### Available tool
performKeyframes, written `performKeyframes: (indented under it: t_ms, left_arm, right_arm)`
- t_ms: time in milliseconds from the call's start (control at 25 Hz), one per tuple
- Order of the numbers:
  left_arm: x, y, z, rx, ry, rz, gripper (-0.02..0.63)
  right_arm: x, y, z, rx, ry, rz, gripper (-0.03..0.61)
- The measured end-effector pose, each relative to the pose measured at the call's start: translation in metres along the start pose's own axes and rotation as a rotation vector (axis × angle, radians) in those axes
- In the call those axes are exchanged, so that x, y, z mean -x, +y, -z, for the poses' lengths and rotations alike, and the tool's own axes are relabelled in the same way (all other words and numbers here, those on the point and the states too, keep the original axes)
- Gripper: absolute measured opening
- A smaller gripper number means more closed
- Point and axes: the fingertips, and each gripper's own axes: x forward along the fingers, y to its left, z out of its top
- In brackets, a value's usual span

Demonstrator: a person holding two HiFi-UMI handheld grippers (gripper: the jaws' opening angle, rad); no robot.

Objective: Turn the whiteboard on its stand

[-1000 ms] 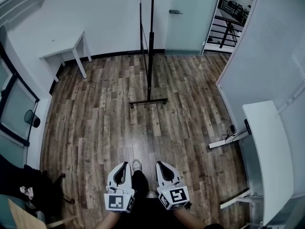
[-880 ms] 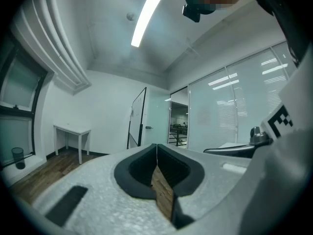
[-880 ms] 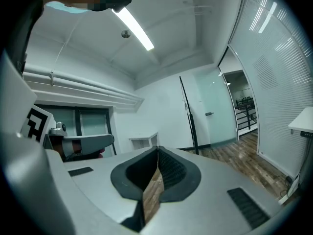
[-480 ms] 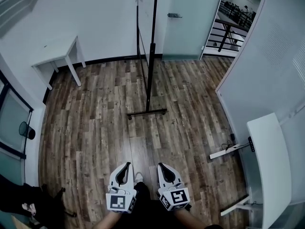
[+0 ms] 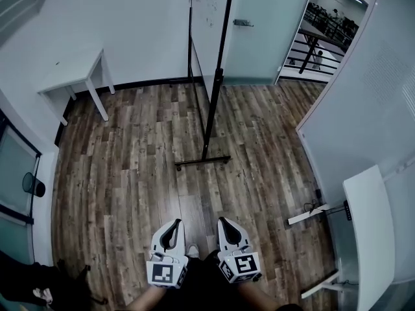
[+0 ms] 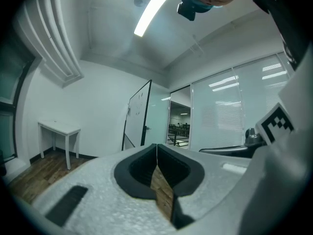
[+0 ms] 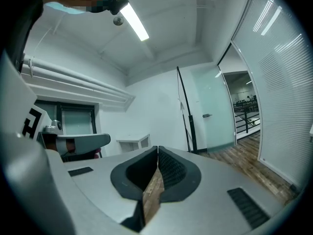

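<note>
The whiteboard [image 5: 209, 18] stands edge-on on a black stand [image 5: 213, 105] with a foot bar [image 5: 202, 162] on the wood floor, well ahead of me. In the left gripper view the whiteboard [image 6: 137, 116] shows far off beside a glass door; in the right gripper view the stand [image 7: 188, 124] is a thin black pole. My left gripper [image 5: 174, 225] and right gripper [image 5: 224, 223] are held side by side low in the head view, both shut with nothing between the jaws, far short of the whiteboard. Jaw tips of the left gripper [image 6: 156, 145] and right gripper [image 7: 157, 148] meet.
A white table [image 5: 74, 76] stands against the left wall. A glass door [image 5: 269, 24] is behind the whiteboard, with an open doorway [image 5: 327, 24] to its right. A white desk [image 5: 376, 232] and a partition wall [image 5: 363, 96] line the right side. A dark chair [image 5: 39, 284] is at the lower left.
The whiteboard's stand and the far wall have come nearer and shifted slightly right in the head view as I walked forward. Both grippers stay shut, side by side.
</note>
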Motion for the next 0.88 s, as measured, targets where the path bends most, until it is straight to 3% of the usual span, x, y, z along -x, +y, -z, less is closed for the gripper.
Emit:
performKeyframes:
  t_ms: [400,880]
  left_arm:
    - [-0.049,0.027,0.012,0.029,-0.021,0.001,0.018]
    - [-0.184,0.058,-0.006,0.0,-0.027,-0.015,0.018]
  right_arm:
    - [-0.064,-0.024,0.001,0.013,-0.009,0.0,0.014]
    - [-0.189,-0.099,-0.04,0.022,-0.03,-0.008,0.014]
